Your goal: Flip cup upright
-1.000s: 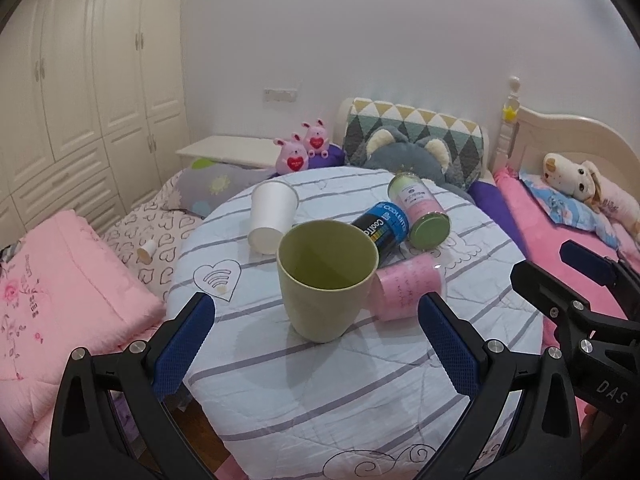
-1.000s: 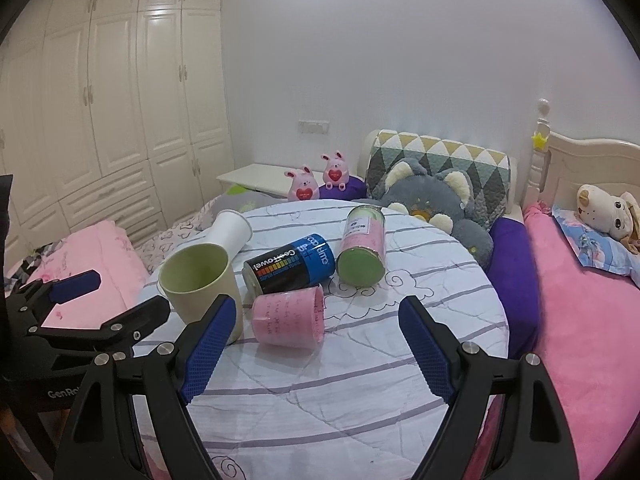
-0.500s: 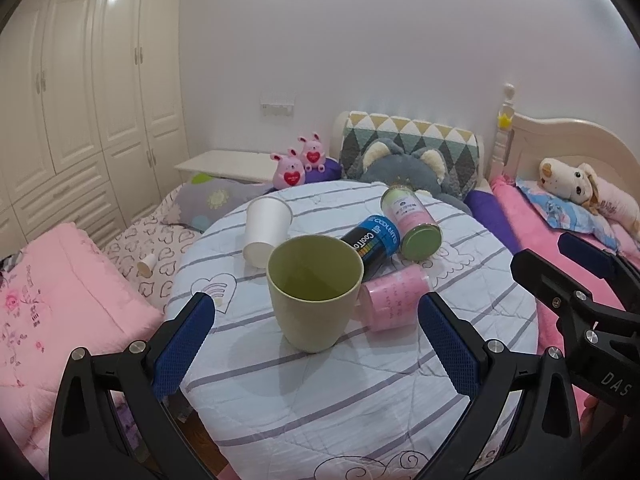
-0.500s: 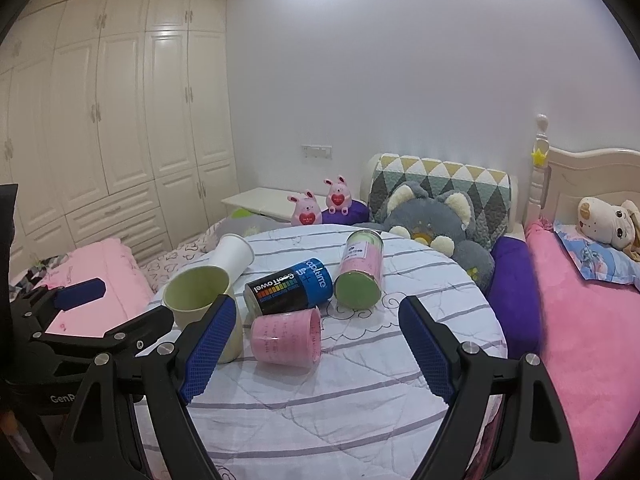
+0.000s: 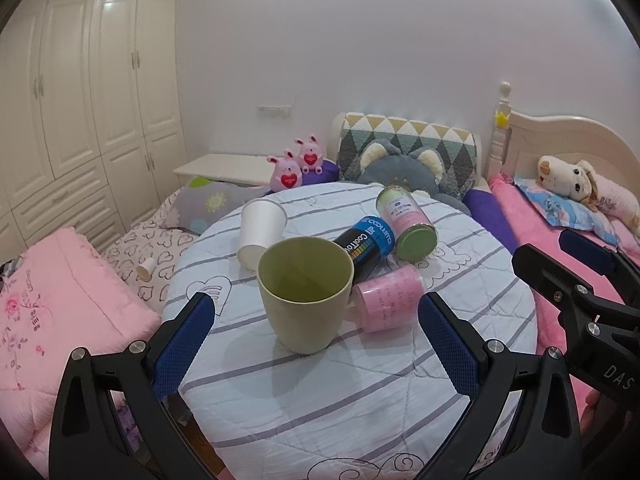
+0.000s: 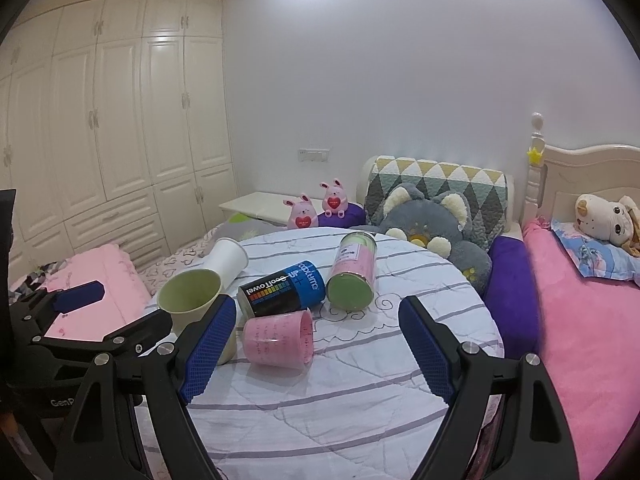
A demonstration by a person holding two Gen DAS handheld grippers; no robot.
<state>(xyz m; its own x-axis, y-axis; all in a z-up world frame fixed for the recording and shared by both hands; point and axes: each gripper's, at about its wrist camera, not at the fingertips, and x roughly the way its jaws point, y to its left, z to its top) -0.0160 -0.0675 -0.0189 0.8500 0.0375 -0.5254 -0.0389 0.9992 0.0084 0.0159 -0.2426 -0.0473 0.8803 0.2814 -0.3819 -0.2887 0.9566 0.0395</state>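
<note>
A pale green cup (image 5: 306,292) stands upright on the round table (image 5: 360,400), mouth up; it also shows in the right wrist view (image 6: 188,300). My left gripper (image 5: 316,348) is open and empty, its blue pads on either side of the cup but nearer me, not touching it. My right gripper (image 6: 316,348) is open and empty above the table's near half, with a pink cup (image 6: 278,338) lying on its side just beyond it. A white paper cup (image 5: 260,236) lies tilted behind the green cup.
A blue-and-black can (image 5: 366,242) and a pink can with a green lid (image 5: 406,222) lie on their sides mid-table. Pink bedding (image 5: 48,320) lies left, a pink bed (image 6: 580,340) right, plush toys (image 6: 432,224) behind the table.
Both grippers have drawn back and up from the table, so the objects look a little smaller and lower. The green cup stays upright where it stood. Both grippers stay open.
</note>
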